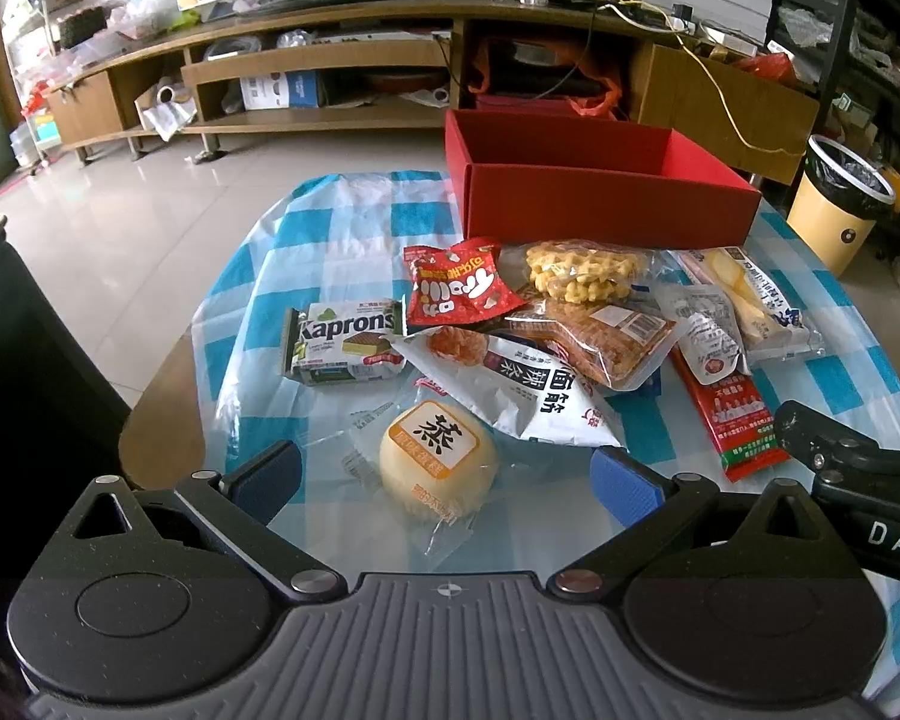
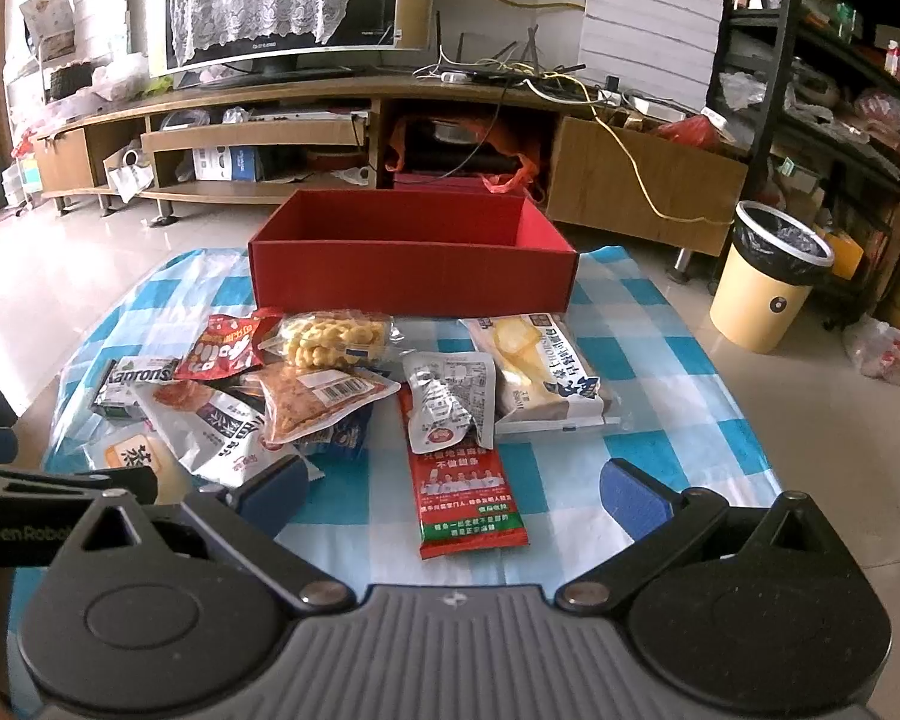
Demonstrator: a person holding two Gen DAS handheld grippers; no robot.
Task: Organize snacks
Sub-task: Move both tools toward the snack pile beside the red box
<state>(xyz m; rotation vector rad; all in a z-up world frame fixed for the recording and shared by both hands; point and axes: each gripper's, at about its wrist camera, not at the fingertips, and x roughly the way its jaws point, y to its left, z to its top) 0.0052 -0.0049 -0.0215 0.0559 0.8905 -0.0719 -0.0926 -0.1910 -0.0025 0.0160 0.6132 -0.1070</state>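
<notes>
While the snacks lay in a loose heap on the checked cloth point(image 2: 660, 420) of the bench, the red box point(image 2: 411, 282) stood behind them with its top open and its visible interior bare. The wrapped steamed cake point(image 1: 438, 462) sat nearest the left tool point(image 1: 444, 480), between its blue pads, with clear space on either side; that tool stood wide and held nothing. Beyond the cake lay the Kaprons wafer pack point(image 1: 345, 339), a small red pouch point(image 1: 459, 285), a white spicy-strip bag point(image 1: 528, 384) and a clear pack of yellow waffle biscuits point(image 1: 582, 267). The long red sachet point(image 2: 468, 492) lay between the pads of the right tool point(image 2: 450, 501), which was likewise wide and empty. A silver pouch point(image 2: 450, 399) overlapped the sachet's far end, and a bread pack point(image 2: 546, 366) lay just beside it. A yellow waste bin point(image 2: 768, 282) stood on the floor to the right.
</notes>
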